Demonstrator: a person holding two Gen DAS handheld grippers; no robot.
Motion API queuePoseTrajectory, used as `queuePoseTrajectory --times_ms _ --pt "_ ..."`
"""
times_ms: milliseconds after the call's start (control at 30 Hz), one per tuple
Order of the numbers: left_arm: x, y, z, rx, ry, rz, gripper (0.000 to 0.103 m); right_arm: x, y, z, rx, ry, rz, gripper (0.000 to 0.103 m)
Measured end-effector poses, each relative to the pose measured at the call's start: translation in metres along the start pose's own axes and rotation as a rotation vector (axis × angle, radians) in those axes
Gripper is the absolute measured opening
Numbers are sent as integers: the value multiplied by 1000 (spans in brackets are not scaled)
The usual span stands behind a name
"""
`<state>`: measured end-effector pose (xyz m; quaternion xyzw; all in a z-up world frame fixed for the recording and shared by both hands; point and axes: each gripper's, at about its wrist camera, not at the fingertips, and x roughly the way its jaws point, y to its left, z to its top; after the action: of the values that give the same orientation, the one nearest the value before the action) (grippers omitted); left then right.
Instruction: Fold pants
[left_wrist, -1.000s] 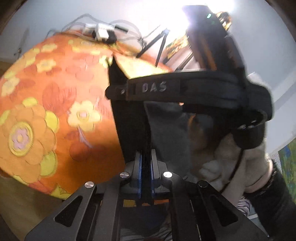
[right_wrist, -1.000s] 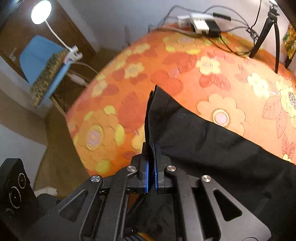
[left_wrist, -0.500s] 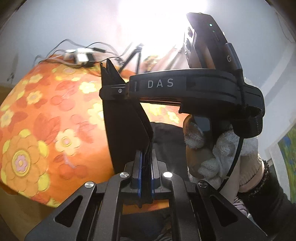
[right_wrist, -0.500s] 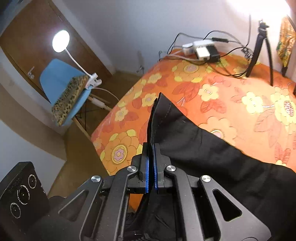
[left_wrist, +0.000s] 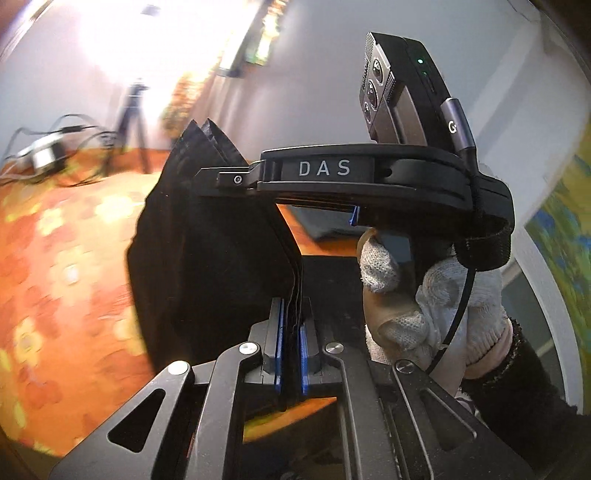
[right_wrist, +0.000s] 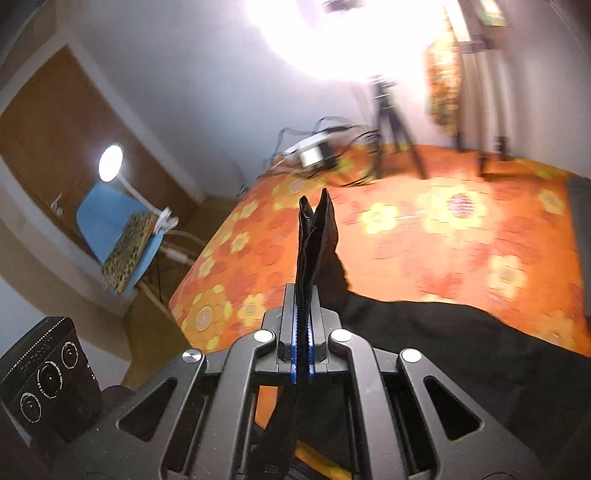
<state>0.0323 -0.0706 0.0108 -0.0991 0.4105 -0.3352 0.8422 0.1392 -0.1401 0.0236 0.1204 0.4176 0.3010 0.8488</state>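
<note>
The black pants (left_wrist: 207, 251) hang over an orange flowered bed (left_wrist: 66, 258). My left gripper (left_wrist: 290, 332) is shut on several layers of their edge, which stick up in front of it. My right gripper (right_wrist: 303, 332) is shut on another part of the pants (right_wrist: 314, 236), whose cloth trails down to the right over the bed (right_wrist: 443, 229). In the left wrist view the right gripper's body, marked DAS (left_wrist: 325, 168), sits close in front, held by a gloved hand (left_wrist: 424, 306).
A power strip with cables (right_wrist: 317, 147) and a tripod (right_wrist: 391, 122) stand at the bed's far end. A blue chair with a leopard cushion (right_wrist: 122, 229) and a lamp (right_wrist: 110, 162) stand left of the bed. A bright light glares above.
Both grippers have risen and tilted up with the pants still pinched. More wall and less bed show now. The cloth is lifted higher off the bed.
</note>
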Motion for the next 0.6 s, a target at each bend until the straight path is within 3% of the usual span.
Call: queuePoseTrajectory --times_ms 300,600 --pt "108 -66 6 90 159 -95 5 -67 -120 -49 184 -64 -96 4" --pt "211 -98 -10 123 306 -133 5 -76 -221 -102 302 -51 -149 4"
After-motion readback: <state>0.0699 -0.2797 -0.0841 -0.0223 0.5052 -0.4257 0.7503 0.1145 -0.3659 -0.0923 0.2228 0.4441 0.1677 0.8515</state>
